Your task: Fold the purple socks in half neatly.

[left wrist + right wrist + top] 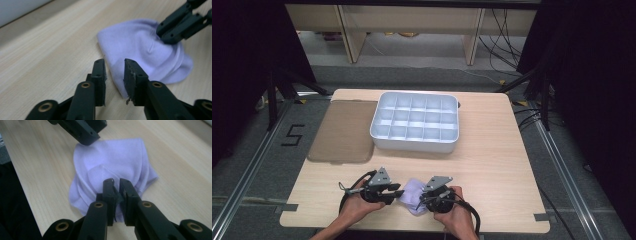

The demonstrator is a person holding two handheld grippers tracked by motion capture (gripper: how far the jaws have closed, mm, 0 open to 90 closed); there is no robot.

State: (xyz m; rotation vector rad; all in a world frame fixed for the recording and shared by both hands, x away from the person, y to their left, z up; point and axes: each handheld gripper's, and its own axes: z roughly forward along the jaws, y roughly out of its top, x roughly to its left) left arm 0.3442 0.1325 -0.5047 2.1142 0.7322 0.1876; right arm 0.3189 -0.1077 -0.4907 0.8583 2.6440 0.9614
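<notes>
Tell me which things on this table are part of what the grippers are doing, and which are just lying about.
In the job:
- small folded lilac cloth
- left gripper, jaws apart at the cloth's edge
- right gripper, jaws pinching a fold of the cloth

Lying about:
- white plastic tray with a grid of compartments
- flat brown mat left of the tray

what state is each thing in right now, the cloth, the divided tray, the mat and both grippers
pale lilac folded cloth: bunched flat on the table's near edge
white plastic divided tray: upright, compartments empty
brown flat mat: lying flat, left of the tray
left gripper: jaws apart at the cloth's edge, not pinching it
right gripper: shut on the cloth
light wooden table: bearing everything
</notes>
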